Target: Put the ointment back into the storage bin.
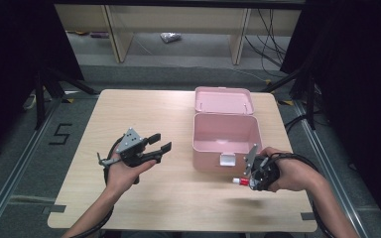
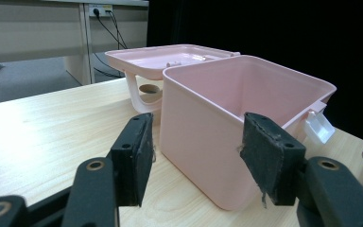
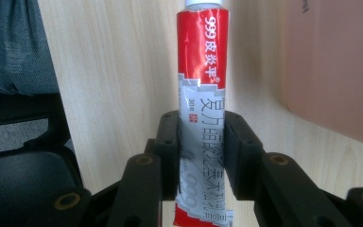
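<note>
Looking down from above on the pink box [image 1: 225,141]; left gripper view level, close beside the same box [image 2: 227,123]; right gripper view hard against table wood [image 3: 118,71].

On the table [image 1: 178,198], the box [image 1: 225,136] stands right of centre toward the far side, its lid [image 1: 223,100] thrown back behind it and its latch [image 1: 226,159] on the near wall. The left gripper [image 1: 159,143] hangs over the table left of the box, well apart from it, jaws pointing at it. The right gripper [image 1: 248,181] sits just before the box's near right corner, and the tube [image 3: 202,94] lies between its jaws, cap end sticking out leftward above the table.
</note>
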`<state>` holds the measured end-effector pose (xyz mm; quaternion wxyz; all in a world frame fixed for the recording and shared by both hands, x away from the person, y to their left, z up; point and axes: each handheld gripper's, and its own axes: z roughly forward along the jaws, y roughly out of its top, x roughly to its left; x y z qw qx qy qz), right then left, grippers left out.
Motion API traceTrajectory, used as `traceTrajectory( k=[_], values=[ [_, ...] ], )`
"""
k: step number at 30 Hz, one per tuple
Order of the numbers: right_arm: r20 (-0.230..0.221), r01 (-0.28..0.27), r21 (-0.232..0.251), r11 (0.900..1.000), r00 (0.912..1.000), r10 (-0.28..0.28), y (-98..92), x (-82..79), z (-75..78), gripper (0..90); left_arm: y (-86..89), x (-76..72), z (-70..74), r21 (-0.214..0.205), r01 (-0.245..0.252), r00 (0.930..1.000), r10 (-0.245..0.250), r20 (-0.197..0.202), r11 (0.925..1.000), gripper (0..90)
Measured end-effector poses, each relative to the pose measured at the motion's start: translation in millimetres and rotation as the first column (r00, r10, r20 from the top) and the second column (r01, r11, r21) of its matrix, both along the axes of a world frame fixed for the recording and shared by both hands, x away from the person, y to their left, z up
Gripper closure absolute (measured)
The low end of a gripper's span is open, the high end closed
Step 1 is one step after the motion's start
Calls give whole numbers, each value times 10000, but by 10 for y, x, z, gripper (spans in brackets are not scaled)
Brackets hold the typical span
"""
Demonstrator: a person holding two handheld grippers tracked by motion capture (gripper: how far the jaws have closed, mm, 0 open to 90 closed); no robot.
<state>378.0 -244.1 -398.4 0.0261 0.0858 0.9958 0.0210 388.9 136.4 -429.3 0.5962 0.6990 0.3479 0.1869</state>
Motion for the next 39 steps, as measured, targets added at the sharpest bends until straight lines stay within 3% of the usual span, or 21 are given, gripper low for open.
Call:
traceTrajectory(
  k=[1, 4, 5, 6, 9, 11, 12, 14, 18, 19, 20, 21, 22, 23, 24, 25, 26, 30, 31, 32, 39],
  values=[
    [9, 121, -30, 9999, 9999, -121, 2, -2, 17, 710, -1, 0, 0, 5, 3, 10000, -3, -4, 10000, 435],
    [131, -408, 60, 9992, 9991, 407, 2, 37, 48, 710, -1, 1, 1, -5, -8, 10000, 8, 2, 10000, 435],
    [-6, 53, -36, 10000, 10000, -53, 3, 19, 75, 710, 0, 0, 2, -2, -10, 10000, 10, -4, 10000, 435],
    [38, 59, -49, 10000, 10000, -59, 4, 20, 86, 710, 1, -2, 3, -16, -17, 10000, 17, -8, 10000, 435],
    [105, -317, -43, 9995, 9994, 318, 7, 55, 117, 710, 5, -5, 2, -22, -13, 10000, 13, -6, 10000, 435],
    [204, -101, 13, 9999, 9997, 100, 1, 51, 146, 710, 14, -3, 0, -1, -40, 10000, 40, -27, 10000, 435],
    [247, -404, 52, 9992, 9989, 403, 4, 72, 153, 710, 16, -2, 0, -7, -40, 10000, 40, -23, 10000, 435],
    [138, 5, -37, 10000, 9999, -5, 8, 60, 178, 710, 18, -2, 1, -9, -39, 10000, 39, -19, 10000, 435],
    [247, -355, 45, 9994, 9991, 353, 10, 96, 213, 710, 23, -2, 4, -6, -39, 10000, 39, 4, 10000, 435],
    [209, -74, 12, 10000, 9998, 73, 11, 85, 230, 710, 23, -2, 3, -14, -43, 10000, 43, 4, 10000, 435],
    [262, -498, 121, 9987, 9984, 494, 8, 118, 233, 710, 23, -2, 1, -13, -43, 10000, 43, -4, 10000, 435],
    [228, -32, 4, 10000, 9997, 32, 14, 89, 256, 710, 22, -4, -2, -11, -35, 10000, 35, -19, 10000, 435],
    [258, -416, 118, 9991, 9988, 413, 13, 117, 263, 710, 22, -4, -4, -12, -40, 10000, 40, -20, 10000, 435],
    [295, -99, 55, 9999, 9995, 97, 13, 98, 281, 710, 22, -5, -6, 3, -32, 10000, 32, -23, 10000, 435],
    [350, -421, 163, 9990, 9985, 415, 12, 119, 286, 710, 22, -5, -7, -3, -39, 10000, 39, -25, 10000, 435],
    [363, -140, 91, 9999, 9992, 137, 13, 105, 302, 710, 22, -5, -8, 1, -40, 10000, 40, -23, 10000, 435],
    [357, -342, 150, 9993, 9988, 337, 14, 121, 308, 710, 21, -6, -7, -7, -44, 10000, 44, -18, 10000, 435],
    [389, -52, 8, 10000, 9992, 52, 14, 120, 355, 710, 19, -7, -5, -14, -44, 10000, 44, -12, 10000, 435],
    [425, -345, 75, 9994, 9985, 342, 12, 140, 361, 710, 19, -7, -5, -5, -37, 10000, 37, -13, 10000, 435],
    [473, -154, 1, 9999, 9988, 154, 14, 128, 378, 710, 18, -7, -5, -4, -39, 10000, 39, -15, 10000, 435],
    [476, -379, 81, 9993, 9982, 374, 25, 168, 433, 710, 20, -6, -7, -8, -35, 10000, 35, -9, 10000, 435]
  ],
)
